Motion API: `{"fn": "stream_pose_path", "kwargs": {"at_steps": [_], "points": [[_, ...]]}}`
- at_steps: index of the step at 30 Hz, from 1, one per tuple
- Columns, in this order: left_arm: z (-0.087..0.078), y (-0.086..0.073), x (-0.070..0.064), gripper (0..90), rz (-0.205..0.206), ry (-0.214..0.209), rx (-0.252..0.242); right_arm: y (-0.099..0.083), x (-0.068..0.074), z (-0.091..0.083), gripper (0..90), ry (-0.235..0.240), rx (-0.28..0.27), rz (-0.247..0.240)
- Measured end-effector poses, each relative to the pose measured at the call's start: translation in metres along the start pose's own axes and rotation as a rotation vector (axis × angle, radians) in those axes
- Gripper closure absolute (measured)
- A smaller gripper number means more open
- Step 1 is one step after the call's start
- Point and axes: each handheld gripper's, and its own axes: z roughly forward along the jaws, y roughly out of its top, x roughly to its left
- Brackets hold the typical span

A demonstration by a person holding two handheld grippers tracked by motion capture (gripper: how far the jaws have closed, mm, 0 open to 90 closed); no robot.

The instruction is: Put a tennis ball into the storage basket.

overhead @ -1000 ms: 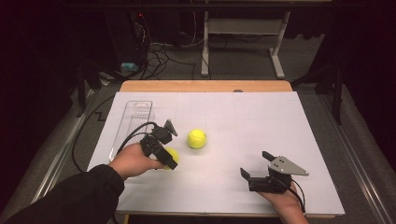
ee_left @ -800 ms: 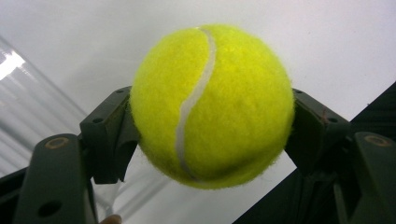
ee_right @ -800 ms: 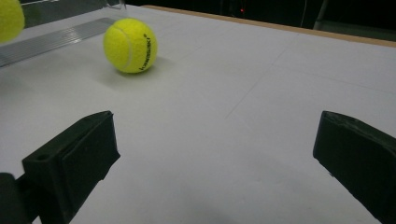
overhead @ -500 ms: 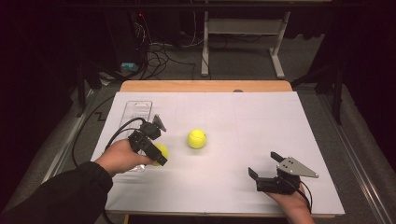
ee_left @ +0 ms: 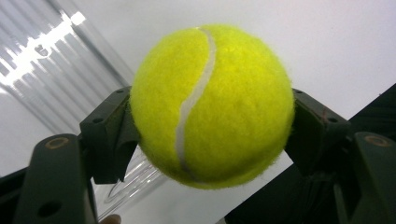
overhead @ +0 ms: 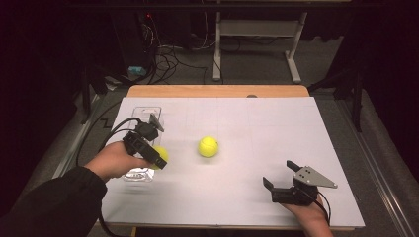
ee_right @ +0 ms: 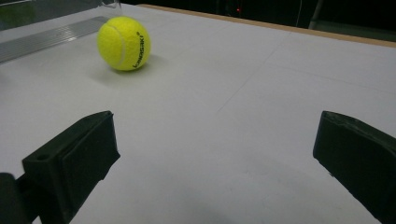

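Left gripper is clamping one fuzzy yellow-green tennis ball, its fingers pressing the ball from both sides, held clear of the white-covered bench. In the high view this held ball is hanging over the near end of the long clear plastic tube tray, which is lying along the left edge of the bench.

Right gripper is resting low at the near right of the bench, well apart from the tray, fingers spread wide and gripping nothing.

Progress, as judged: one ball is lifted and arriving at the tray but not yet set in it; the tray looks to be holding no balls, though glare makes that unsure. The second yellow-green tennis ball is sitting loose on the bench, just right of the tray, still to be collected.

Count: two tennis balls, one tray, two grippers.
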Motion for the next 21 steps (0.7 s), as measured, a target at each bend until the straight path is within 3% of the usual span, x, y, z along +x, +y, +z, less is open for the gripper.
{"fn": "stream_pose_path", "kwargs": {"at_steps": [8, 21], "points": [[-0.005, -0.006, 0.013, 26.7, -0.027, 0.014, 0.003, 0.000, 0.001, 0.001, 0.1, 0.007, 0.005, -0.003], [-0.008, -0.017, 0.049, 26.7, -0.120, 0.051, 0.012, 0.001, 0.003, 0.001, 0.1, 0.012, 0.003, -0.007]]}}
